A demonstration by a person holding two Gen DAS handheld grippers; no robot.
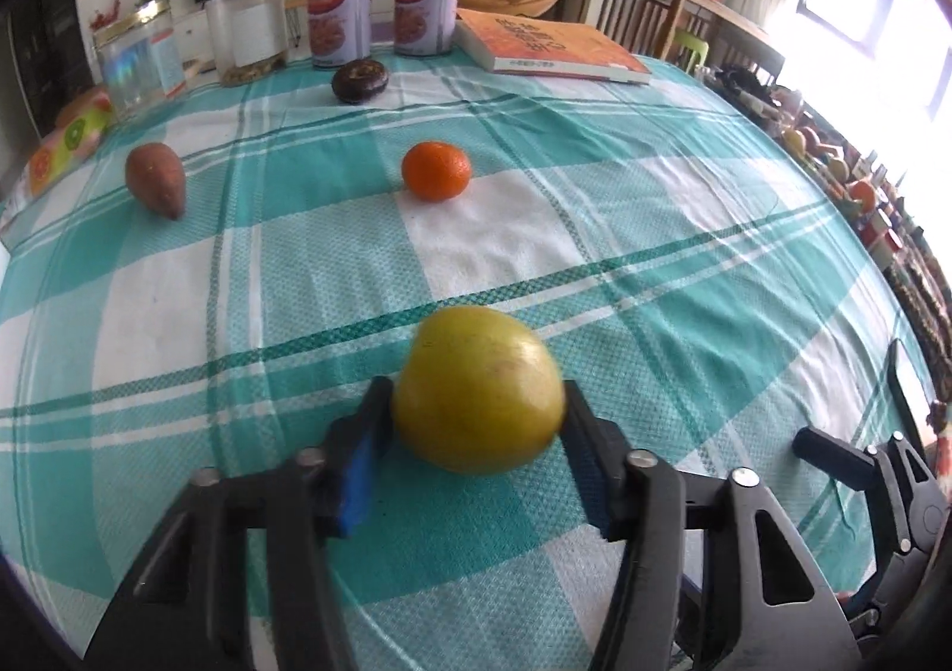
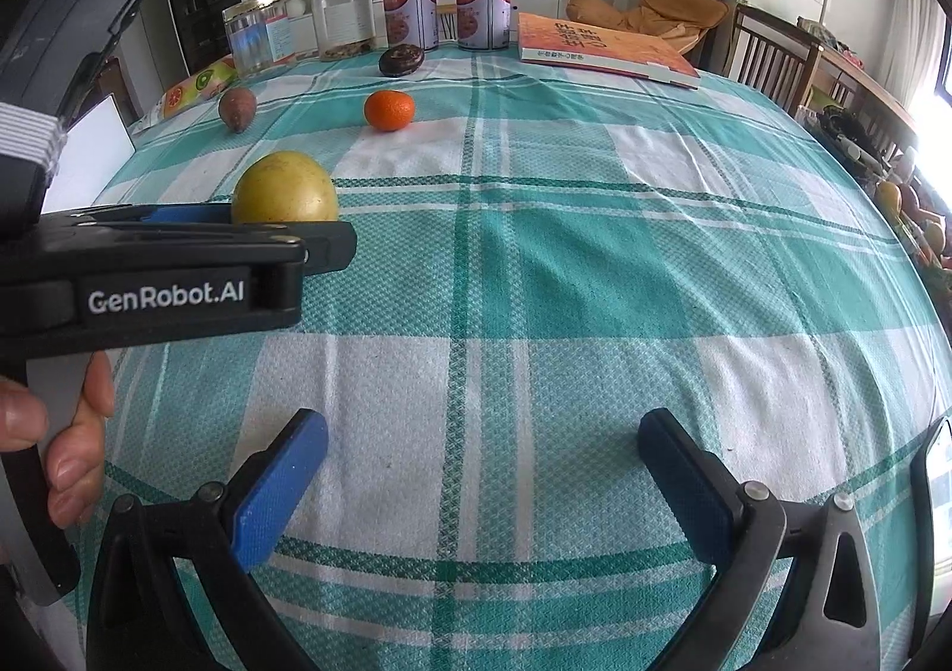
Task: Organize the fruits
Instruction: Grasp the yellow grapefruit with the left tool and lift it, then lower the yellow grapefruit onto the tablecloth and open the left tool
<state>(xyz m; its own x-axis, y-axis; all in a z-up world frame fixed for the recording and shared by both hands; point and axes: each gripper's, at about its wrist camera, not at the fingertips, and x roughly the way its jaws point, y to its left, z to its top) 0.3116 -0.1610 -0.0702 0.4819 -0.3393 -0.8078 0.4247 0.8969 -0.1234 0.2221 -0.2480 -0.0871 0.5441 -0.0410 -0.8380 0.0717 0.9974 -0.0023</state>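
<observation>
Left claw clamps one yellow fruit — one orange beyond

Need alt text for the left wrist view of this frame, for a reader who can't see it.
The left gripper has its two fingers closed on a yellow round fruit over a teal-and-white checked tablecloth. Farther back lie a mandarin, a sweet potato and a dark round fruit, with two cans, jars and an orange book behind.
</observation>
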